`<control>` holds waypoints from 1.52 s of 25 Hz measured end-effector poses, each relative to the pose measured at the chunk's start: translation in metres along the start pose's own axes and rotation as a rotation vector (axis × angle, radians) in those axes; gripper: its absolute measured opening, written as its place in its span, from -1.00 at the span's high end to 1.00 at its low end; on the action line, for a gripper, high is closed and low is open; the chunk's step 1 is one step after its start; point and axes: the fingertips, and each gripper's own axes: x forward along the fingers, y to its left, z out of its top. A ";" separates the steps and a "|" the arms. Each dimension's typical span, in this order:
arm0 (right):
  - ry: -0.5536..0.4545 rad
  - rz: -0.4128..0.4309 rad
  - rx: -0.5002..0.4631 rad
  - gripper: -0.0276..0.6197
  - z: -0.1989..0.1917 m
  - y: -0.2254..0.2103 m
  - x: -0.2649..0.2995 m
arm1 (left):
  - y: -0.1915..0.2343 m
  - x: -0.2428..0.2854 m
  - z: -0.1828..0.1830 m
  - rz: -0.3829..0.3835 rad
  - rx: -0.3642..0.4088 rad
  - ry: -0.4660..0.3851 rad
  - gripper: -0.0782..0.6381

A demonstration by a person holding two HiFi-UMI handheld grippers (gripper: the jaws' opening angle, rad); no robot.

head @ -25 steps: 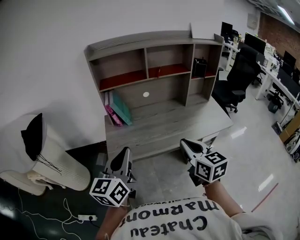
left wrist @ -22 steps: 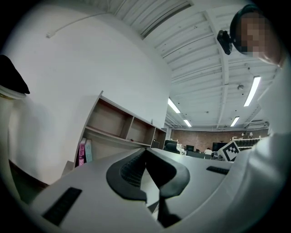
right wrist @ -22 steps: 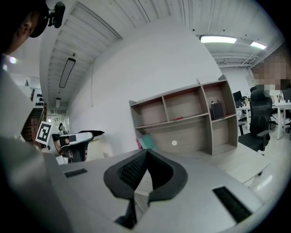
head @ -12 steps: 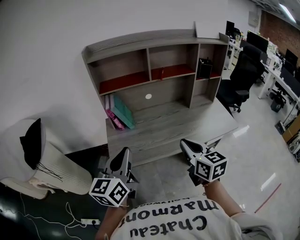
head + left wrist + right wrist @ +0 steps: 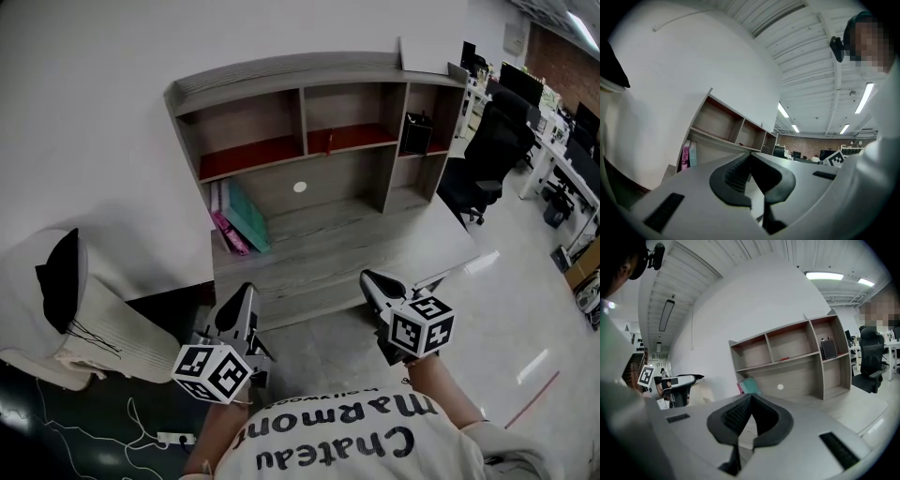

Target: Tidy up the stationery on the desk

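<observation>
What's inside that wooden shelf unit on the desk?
In the shelf unit, pink and teal folders lean at the lower left, and a black container stands in the upper right compartment. Nothing else shows clearly. The container's contents are hidden.

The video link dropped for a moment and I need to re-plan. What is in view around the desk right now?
desk: one, grey wood, with a shelf unit and red-lined upper shelves, against the white wall
folders: at least two, pink and teal, standing at the desk's back left
black item: one, upper right compartment, kind unclear
office chair: one, black, right of the desk
padded seat: one, white, black cloth on it, left of the desk
power strip: one, white, on the dark floor, lower left
left gripper: grey, shut, empty, short of the desk
right gripper: grey, shut, empty, short of the desk
</observation>
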 end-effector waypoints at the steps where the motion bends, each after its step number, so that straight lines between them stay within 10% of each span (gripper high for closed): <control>1: 0.002 -0.001 0.004 0.88 -0.001 -0.001 0.001 | 0.000 0.000 0.000 0.000 -0.001 -0.001 0.74; 15: 0.053 0.020 0.054 0.88 -0.022 -0.029 0.024 | 0.007 0.022 -0.019 0.027 -0.031 0.038 0.74; 38: -0.033 0.216 -0.111 0.88 0.127 -0.166 0.192 | 0.085 0.140 0.007 0.331 -0.060 -0.077 0.74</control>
